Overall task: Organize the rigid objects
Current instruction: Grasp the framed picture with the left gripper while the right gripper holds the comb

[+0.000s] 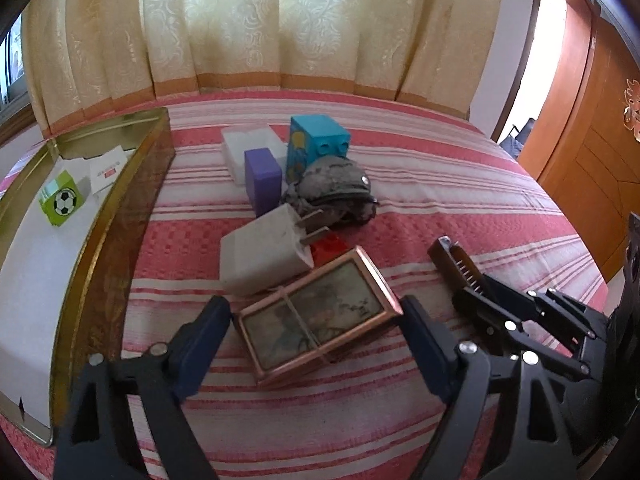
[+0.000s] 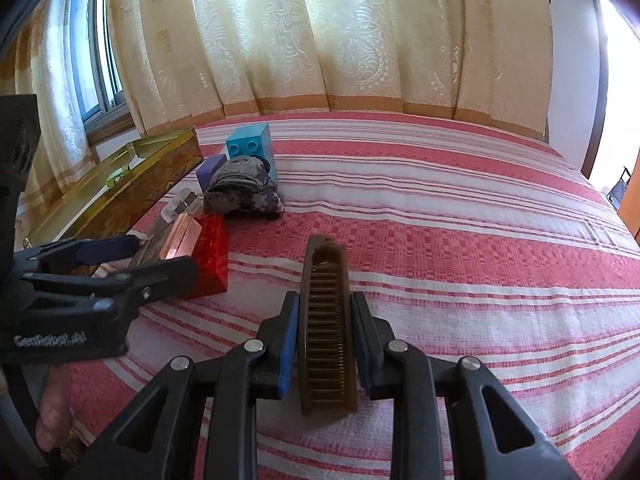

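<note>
A copper-framed glass box (image 1: 316, 320) lies flat on the striped bed. My left gripper (image 1: 316, 308) is open and straddles it, one pad close to each short side, with a thin gap at the left pad. In the right wrist view the left gripper (image 2: 156, 260) flanks the same box (image 2: 178, 236). My right gripper (image 2: 326, 308) is shut on a brown comb (image 2: 326, 340), which stands on edge between its blue pads and points away. The comb (image 1: 456, 264) also shows to the right of the framed box.
A white charger plug (image 1: 264, 256), red brick (image 1: 326, 250), purple block (image 1: 264, 180), teal block (image 1: 316, 144), white box (image 1: 248, 148) and grey cap (image 1: 336, 188) cluster behind the frame. A gold tin (image 1: 116, 208) at the left holds a green football box (image 1: 62, 200).
</note>
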`<move>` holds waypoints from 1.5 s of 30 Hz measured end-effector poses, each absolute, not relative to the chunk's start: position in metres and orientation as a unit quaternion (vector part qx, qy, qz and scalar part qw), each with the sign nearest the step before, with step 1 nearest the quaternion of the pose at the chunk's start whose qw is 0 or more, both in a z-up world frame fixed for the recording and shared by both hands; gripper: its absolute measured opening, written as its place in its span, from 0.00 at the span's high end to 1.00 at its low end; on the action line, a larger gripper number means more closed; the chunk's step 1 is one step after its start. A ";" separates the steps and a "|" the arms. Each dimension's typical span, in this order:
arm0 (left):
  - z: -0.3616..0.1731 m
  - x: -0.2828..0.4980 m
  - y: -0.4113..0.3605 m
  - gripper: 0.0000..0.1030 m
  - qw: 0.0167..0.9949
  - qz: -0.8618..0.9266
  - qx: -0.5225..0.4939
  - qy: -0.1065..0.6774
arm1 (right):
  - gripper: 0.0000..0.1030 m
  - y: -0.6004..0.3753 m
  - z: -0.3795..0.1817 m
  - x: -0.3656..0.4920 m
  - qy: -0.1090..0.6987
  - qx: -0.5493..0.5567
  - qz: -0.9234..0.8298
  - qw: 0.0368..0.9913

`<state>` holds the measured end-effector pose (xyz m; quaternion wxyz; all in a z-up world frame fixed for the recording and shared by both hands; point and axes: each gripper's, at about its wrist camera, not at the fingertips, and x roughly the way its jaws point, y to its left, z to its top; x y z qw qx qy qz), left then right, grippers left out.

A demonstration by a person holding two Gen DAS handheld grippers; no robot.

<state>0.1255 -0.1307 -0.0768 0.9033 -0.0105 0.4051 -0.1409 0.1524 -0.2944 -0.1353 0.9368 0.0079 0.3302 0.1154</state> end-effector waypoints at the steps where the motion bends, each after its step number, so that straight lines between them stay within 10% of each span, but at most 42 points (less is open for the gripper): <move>1: -0.077 0.125 -0.131 0.16 0.903 -0.141 -0.010 0.405 | 0.73 -0.294 -0.135 0.152 0.329 0.007 0.115 0.937; 45: -0.052 0.078 -0.129 0.17 0.963 -0.098 0.027 0.251 | 0.74 -0.296 -0.123 0.112 0.189 0.003 0.100 0.977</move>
